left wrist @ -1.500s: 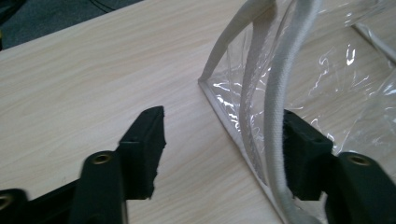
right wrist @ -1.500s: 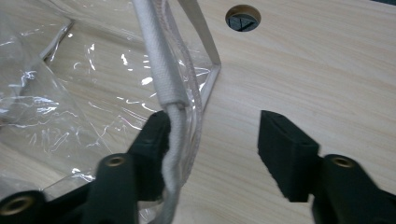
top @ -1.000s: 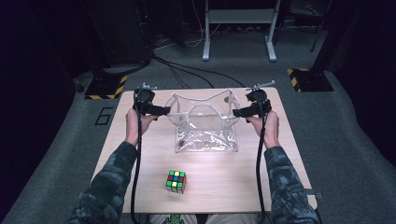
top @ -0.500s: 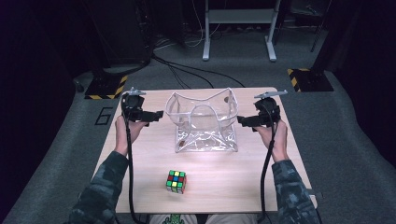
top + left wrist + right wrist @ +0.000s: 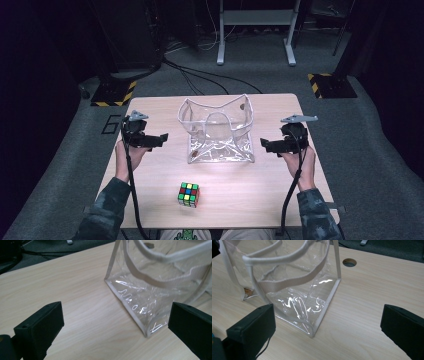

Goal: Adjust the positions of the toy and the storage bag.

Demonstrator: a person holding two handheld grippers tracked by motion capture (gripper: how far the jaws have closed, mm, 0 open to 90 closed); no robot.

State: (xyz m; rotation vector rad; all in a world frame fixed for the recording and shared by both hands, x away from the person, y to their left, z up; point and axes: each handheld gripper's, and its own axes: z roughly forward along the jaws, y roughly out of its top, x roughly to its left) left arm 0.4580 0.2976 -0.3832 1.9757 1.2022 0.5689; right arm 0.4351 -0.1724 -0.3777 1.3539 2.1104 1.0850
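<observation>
Clear plastic bag [image 5: 218, 131] w/ white trim, upright, mouth open, both grippers' jaws apart, empty

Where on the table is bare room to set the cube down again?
Bare wood lies between the clear bag and each tool, left and right, and along the near edge right of the cube. The middle, around the bag, is crowded.

We see the clear plastic tote bag [image 5: 218, 131] standing upright at the middle of the table [image 5: 150, 180], toward its far edge. The left gripper [image 5: 161, 139] is just to its left and the right gripper [image 5: 265, 145] just to its right — both apart from it. Nearer the person, in front of the bag and slightly left, sits the puzzle cube [image 5: 188, 194] — well apart from both grippers.
</observation>
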